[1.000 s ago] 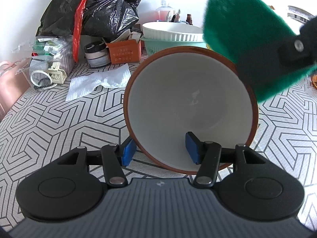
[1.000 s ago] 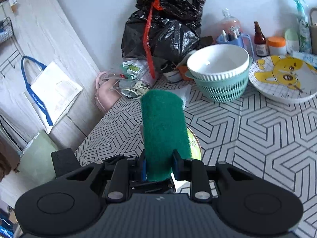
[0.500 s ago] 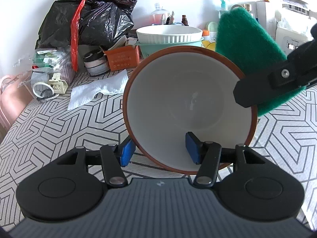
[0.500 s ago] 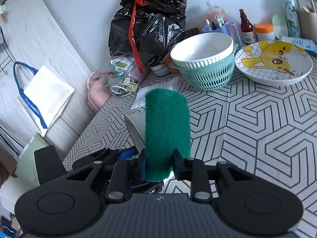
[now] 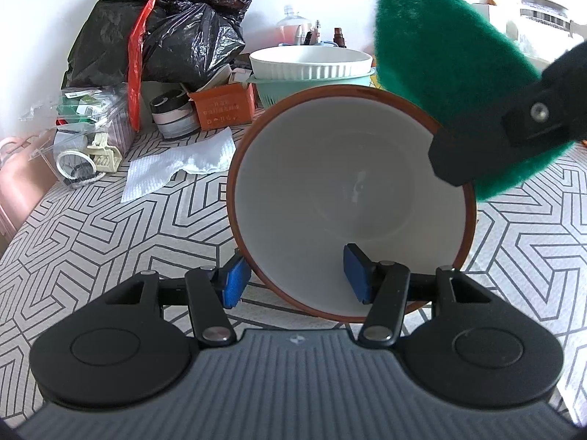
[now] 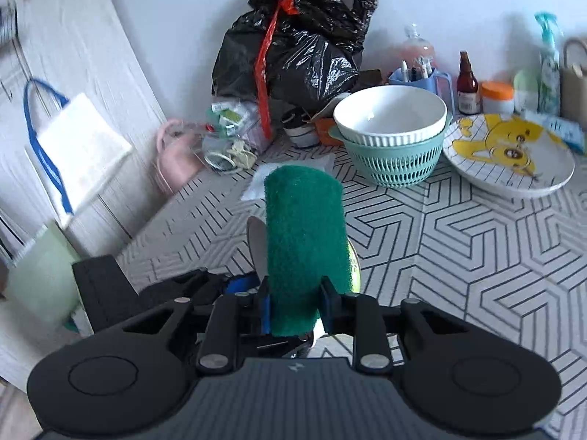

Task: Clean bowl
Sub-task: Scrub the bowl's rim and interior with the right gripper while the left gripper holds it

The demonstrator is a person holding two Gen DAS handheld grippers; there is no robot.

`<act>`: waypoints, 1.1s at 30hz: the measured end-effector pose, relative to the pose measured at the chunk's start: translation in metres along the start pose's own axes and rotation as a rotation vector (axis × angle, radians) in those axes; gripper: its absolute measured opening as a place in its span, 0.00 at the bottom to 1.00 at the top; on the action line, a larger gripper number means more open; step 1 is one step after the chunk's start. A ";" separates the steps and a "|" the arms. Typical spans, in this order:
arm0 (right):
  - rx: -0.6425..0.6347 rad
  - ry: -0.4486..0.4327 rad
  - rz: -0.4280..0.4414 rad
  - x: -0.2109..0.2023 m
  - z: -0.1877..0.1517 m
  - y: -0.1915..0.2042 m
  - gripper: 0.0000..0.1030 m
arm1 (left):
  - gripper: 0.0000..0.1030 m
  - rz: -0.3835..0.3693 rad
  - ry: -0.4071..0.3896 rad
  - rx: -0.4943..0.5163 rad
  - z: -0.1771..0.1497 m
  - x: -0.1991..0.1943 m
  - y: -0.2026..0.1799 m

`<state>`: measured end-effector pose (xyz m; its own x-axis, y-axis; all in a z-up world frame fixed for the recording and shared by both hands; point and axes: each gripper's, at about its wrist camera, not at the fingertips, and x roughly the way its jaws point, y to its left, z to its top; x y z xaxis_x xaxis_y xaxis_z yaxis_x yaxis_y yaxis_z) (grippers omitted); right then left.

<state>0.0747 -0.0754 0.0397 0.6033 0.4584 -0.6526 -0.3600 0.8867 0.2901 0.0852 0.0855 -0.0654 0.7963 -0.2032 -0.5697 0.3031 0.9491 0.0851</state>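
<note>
Bowl [image 5: 352, 198], brown-rimmed: left gripper [image 5: 297, 278] pinching its wall, tilting it open; right gripper [image 6: 295, 311] clamping green scouring pad [image 6: 306, 242], needing firm sweeps inside.

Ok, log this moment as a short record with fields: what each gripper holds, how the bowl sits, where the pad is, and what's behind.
left gripper: shut on the rim of the brown-rimmed white bowl, one pad inside, one outside
bowl pose: tipped on its side, opening toward the left camera
right gripper: shut on the green scouring pad
pad position: by the bowl's upper right rim; contact unclear
behind: white ribbed bowl nested in teal colander, black rubbish bag
</note>
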 end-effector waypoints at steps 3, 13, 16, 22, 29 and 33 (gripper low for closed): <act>-0.049 0.007 -0.038 0.001 -0.002 0.010 0.25 | 0.53 -0.003 0.000 -0.002 0.000 0.000 0.000; -0.057 0.066 -0.037 0.012 -0.015 0.001 0.25 | 0.53 -0.004 -0.001 0.002 0.000 -0.002 0.000; -0.037 0.067 -0.019 0.014 -0.018 -0.003 0.25 | 0.53 -0.006 0.000 0.000 0.000 -0.002 0.001; -0.050 0.050 -0.013 0.008 -0.017 0.002 0.25 | 0.53 -0.013 0.003 -0.009 0.000 -0.001 0.004; -0.071 0.010 -0.006 -0.004 -0.003 0.011 0.25 | 0.53 -0.010 0.000 -0.001 0.000 -0.001 0.003; -0.075 -0.011 0.015 -0.010 0.003 0.014 0.25 | 0.54 -0.005 -0.002 0.006 0.000 -0.002 0.002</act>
<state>0.0653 -0.0671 0.0527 0.6049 0.4724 -0.6410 -0.4212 0.8730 0.2459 0.0843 0.0874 -0.0644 0.7958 -0.2090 -0.5683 0.3108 0.9465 0.0872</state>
